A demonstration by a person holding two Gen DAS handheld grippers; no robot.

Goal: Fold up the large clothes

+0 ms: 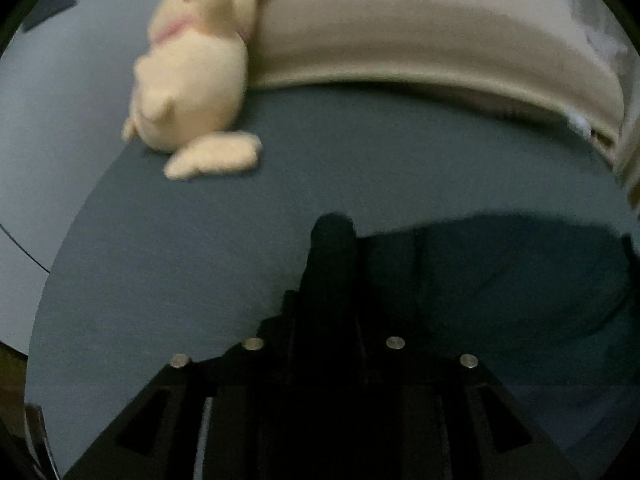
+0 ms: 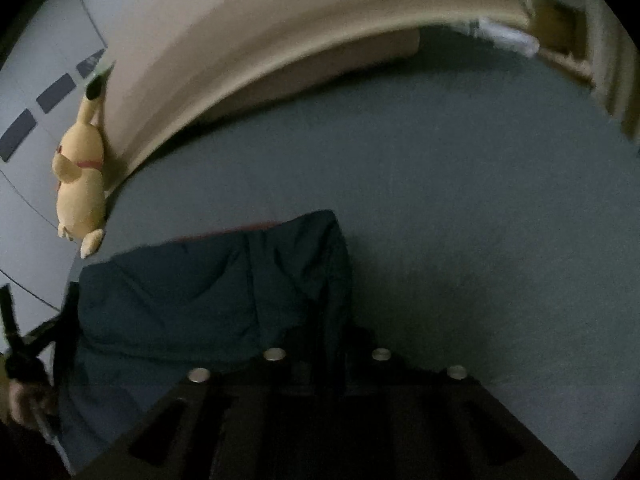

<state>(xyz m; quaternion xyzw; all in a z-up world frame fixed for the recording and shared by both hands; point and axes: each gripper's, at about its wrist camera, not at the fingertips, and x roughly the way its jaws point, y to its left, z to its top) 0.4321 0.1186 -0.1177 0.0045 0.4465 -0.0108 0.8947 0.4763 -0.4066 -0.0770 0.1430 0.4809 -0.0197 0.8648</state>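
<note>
A dark teal padded garment (image 2: 180, 300) lies on the blue-grey bed sheet (image 2: 480, 220); a red strip shows along its far edge. My right gripper (image 2: 332, 332) is at the garment's right edge. Its jaws stand narrow and dark cloth runs down between them, so it looks shut on that edge. In the left wrist view the garment (image 1: 500, 280) spreads to the right of my left gripper (image 1: 352, 248). One dark finger (image 1: 332, 248) stands out against the sheet (image 1: 200, 260), and the other merges with the cloth. The narrow jaws appear shut on the garment's left corner.
A yellow plush toy (image 1: 192, 80) (image 2: 80, 184) lies at the bed's far left corner against the beige headboard (image 1: 400, 40) (image 2: 240, 60). Grey floor (image 1: 60, 100) lies beyond the bed's left edge. A hand (image 2: 18, 400) shows at the lower left of the right wrist view.
</note>
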